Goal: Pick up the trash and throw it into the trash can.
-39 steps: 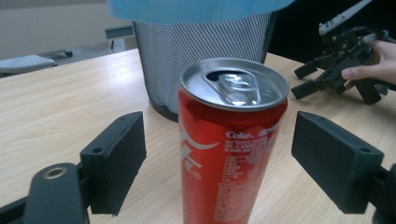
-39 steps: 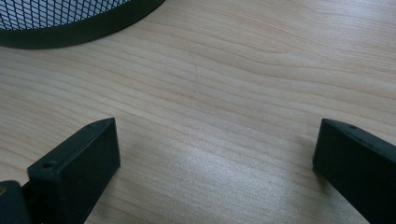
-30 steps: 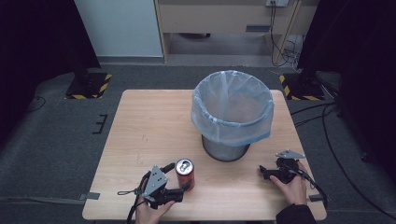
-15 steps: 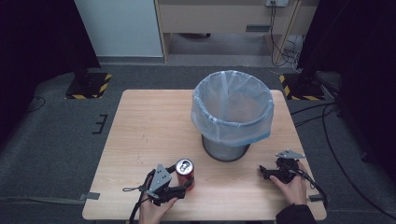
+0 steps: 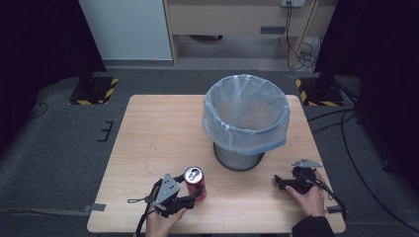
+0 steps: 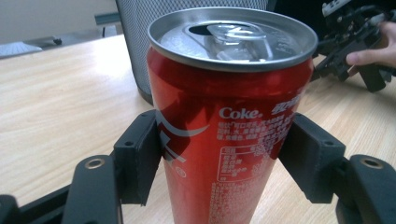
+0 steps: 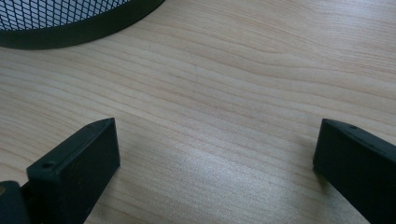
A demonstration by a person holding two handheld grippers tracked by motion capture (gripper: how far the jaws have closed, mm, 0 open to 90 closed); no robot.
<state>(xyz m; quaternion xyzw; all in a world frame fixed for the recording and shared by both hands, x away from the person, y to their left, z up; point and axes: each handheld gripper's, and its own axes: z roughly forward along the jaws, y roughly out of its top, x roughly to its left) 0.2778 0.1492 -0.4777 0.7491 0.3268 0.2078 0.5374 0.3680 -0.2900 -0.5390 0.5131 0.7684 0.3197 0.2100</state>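
A bin stands on the table, toward the far right. A can stands upright near the front edge, left of the bin. The left gripper is around the can. The right gripper rests on the table, right of the bin.

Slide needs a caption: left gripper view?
Left gripper jaws clamp an opened red Coke can beside the mesh bin.
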